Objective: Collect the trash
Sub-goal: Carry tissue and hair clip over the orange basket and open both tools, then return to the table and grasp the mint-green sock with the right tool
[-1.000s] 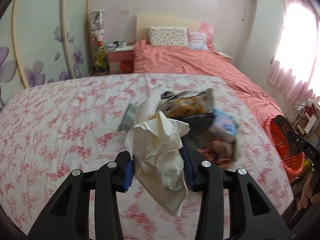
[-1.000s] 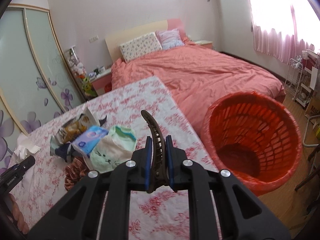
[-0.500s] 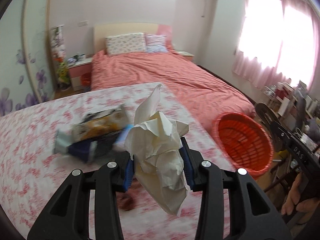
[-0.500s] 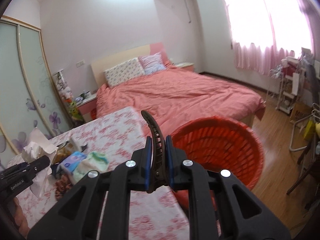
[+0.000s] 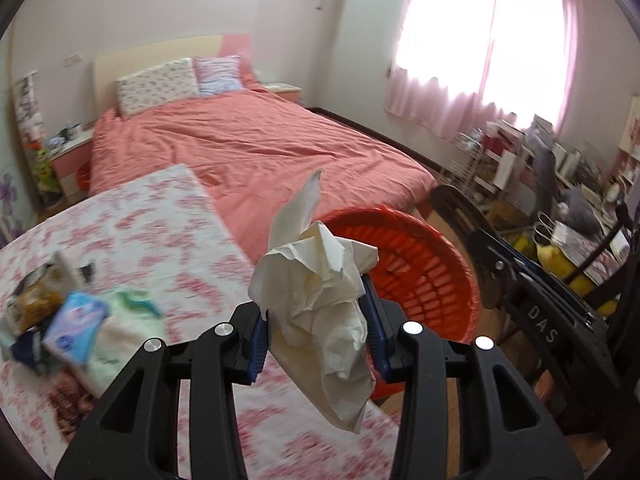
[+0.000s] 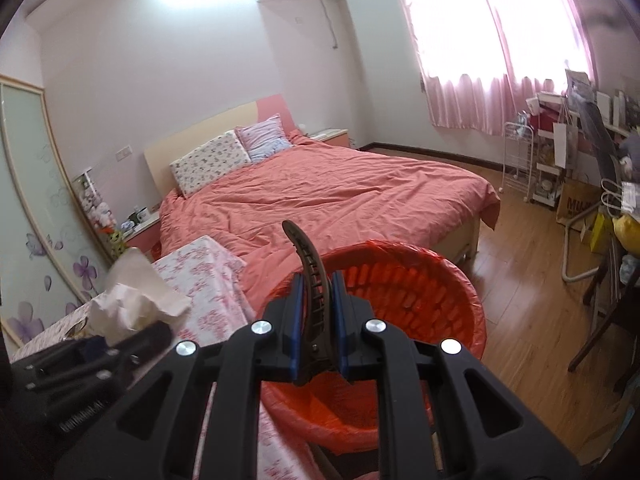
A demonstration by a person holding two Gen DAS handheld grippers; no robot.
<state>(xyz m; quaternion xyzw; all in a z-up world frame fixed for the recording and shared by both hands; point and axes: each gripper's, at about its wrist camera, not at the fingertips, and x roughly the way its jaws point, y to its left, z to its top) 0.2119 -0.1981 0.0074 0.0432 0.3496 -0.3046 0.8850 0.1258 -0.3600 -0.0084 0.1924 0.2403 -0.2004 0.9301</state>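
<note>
Both wrist views face bed, sharing near orange basket.

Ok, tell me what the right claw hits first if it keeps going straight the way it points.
Most likely the orange basket: the right claw, shut on the brown hair clip, points at its far inner wall. Depth is unclear, so it might pass over the rim.

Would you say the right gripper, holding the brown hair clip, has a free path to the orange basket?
Probably yes: the right gripper with the brown hair clip hangs by the orange basket, nothing between.
</note>
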